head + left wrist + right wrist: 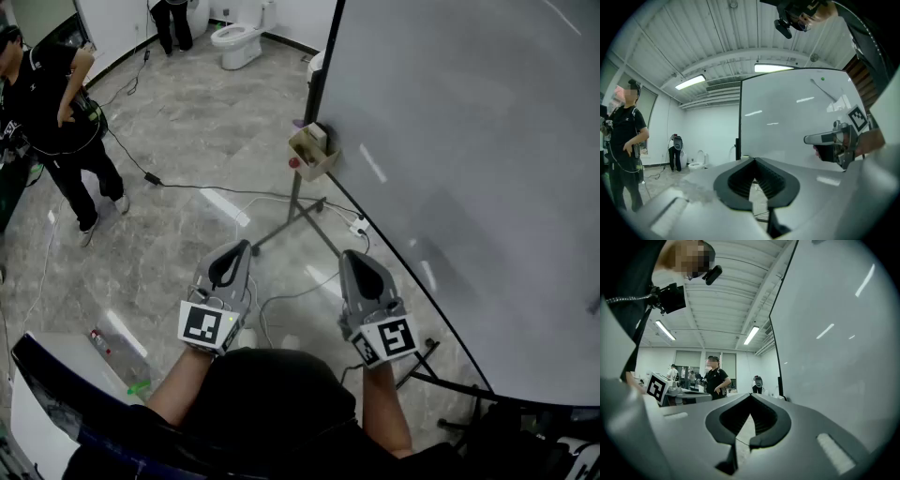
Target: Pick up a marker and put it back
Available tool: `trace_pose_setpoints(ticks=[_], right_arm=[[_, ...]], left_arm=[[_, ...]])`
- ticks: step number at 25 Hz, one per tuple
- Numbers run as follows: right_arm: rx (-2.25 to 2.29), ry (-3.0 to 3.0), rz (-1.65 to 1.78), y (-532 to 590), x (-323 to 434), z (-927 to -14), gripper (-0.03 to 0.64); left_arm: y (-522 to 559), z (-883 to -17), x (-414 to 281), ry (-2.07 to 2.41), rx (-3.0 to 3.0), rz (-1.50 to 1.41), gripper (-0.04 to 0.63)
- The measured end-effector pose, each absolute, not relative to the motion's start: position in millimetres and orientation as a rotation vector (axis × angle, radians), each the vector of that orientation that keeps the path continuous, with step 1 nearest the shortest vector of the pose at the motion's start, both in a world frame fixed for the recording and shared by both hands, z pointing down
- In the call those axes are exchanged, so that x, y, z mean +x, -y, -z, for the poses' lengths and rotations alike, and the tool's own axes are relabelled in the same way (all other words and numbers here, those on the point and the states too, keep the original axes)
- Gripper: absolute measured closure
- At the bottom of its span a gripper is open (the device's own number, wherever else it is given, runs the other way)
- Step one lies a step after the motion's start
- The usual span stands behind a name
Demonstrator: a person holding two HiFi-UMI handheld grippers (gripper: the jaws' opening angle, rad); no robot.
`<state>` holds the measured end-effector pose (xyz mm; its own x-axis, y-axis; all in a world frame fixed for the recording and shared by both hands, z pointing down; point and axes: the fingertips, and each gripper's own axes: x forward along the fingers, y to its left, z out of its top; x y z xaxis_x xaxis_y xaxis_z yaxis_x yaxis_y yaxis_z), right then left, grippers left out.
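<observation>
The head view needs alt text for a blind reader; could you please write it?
The left gripper and right gripper are held level side by side, jaws shut and empty, over a marble floor beside a large whiteboard with a tan box on its edge. A person in black stands at far left; a toilet sits beyond.

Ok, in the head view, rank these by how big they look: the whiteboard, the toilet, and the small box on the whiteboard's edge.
1. whiteboard, by far the largest.
2. toilet and small box look about alike. The toilet stands farther from the camera, so I won't rank them.
</observation>
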<state>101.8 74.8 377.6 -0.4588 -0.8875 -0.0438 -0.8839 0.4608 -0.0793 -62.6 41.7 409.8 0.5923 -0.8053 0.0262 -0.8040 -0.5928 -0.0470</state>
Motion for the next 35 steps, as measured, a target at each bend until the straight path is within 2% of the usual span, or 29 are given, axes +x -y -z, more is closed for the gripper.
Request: trace_pose_setpoints(ticks=[22,35], right_arm=[[-1.465,-2.661,0.089,-61.1,122.3,-379.4,0.607],[-1.426,-2.720,0.116,-32.5,100.3,-388.2,0.607]], left_arm=[[-30.3,-407.6,-39.5,-1.494,-2.743,0.069,0.591],[-11.2,-421.6,-61.9,-1.536,-2.738,0.092,0.591]])
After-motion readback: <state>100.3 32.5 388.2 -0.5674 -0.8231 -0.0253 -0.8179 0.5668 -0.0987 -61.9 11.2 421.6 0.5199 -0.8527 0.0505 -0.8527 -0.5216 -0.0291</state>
